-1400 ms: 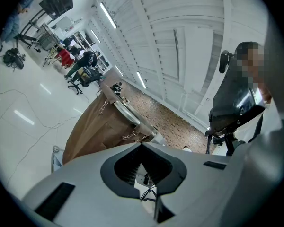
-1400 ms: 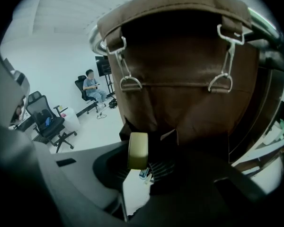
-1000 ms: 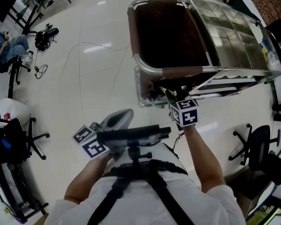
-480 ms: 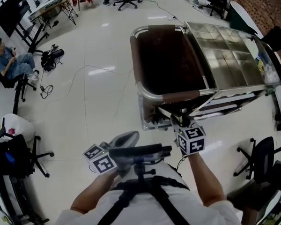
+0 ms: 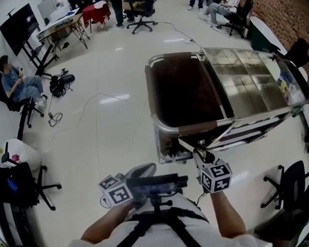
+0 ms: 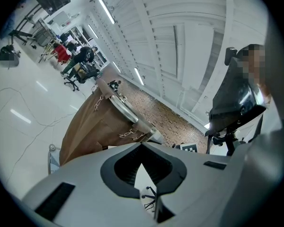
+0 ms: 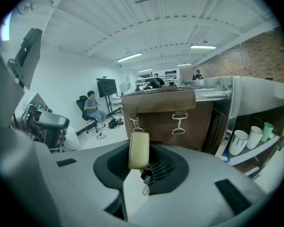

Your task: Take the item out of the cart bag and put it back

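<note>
Currently the item (image 7: pixel 138 150), a pale oblong piece with a small metal fitting hung beneath it, is held clear of the cart bag (image 5: pixel 184 89), clamped by its lower part between the jaws of the right gripper (image 7: pixel 141 170). Its long axis is set upright and in line with the jaws, so that the upper end is shown well past the fingertips. In the right gripper view the bag's brown front face, with its two strap clips, is seen straight ahead and near, and its top edge stands above the item's upper end. In the head view that gripper is found just beside the near end of the cart (image 5: pixel 257 81), below the bag's near rim, with the open mouth lying beyond that rim. The return is judged to turn on this one relation: the mouth lies up and forward of the item, so the rim must be cleared first. The left gripper (image 6: pixel 142 148) is held well back by the person's body, its jaws closed together on nothing; the right hand is plainly the nearer
</note>
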The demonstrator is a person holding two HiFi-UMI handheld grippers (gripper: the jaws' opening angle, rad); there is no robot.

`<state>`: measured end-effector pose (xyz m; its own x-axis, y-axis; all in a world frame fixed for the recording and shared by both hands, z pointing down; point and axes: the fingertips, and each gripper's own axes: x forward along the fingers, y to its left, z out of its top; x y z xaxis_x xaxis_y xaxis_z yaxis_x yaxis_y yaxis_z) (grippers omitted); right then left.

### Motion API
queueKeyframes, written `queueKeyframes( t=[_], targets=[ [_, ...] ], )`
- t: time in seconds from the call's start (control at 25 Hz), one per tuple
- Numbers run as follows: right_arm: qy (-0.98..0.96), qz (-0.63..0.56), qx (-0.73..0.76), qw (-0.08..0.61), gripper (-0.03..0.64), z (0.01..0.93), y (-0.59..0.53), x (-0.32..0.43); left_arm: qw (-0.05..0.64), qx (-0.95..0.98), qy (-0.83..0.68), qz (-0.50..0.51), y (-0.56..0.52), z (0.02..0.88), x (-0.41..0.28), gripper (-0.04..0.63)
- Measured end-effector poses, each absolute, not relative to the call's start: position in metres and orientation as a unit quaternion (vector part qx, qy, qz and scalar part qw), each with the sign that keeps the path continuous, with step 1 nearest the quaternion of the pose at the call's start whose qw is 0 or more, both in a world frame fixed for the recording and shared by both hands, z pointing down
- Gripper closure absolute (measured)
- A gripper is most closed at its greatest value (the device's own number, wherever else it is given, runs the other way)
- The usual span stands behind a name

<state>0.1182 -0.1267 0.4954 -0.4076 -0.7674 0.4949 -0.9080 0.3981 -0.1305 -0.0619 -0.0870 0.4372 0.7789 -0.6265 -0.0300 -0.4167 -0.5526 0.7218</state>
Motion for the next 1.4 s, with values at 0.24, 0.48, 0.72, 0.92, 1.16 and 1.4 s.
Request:
queueKeyframes(
  t=[0.24,0.48,0.72,0.92,1.16,1.4],
  targets=[
    [-0.816,0.202,0.516,0.167,0.54,0.484,-0.119,0.122,0.363,0.871,-0.298,-0.143,-0.088,0.436,-0.06,0.591],
    [-0.817,0.218,0.512,0.151,0.54,0.475,-0.11,0.125,0.363,0.871,-0.296,-0.145,-0.088,0.435,-0.059,0.591],
    [-0.82,0.219,0.509,0.142,0.54,0.467,-0.106,0.123,0.366,0.87,-0.297,-0.146,-0.087,0.434,-0.061,0.591],
    [-0.82,0.218,0.51,0.142,0.54,0.465,-0.104,0.124,0.365,0.87,-0.297,-0.147,-0.086,0.434,-0.062,0.591],
    [-0.819,0.213,0.514,0.141,0.54,0.462,-0.1,0.127,0.366,0.868,-0.3,-0.149,-0.083,0.433,-0.064,0.591],
    [-0.817,0.21,0.518,0.137,0.54,0.457,-0.096,0.13,0.369,0.868,-0.297,-0.149,-0.081,0.433,-0.062,0.591]
  ],
)
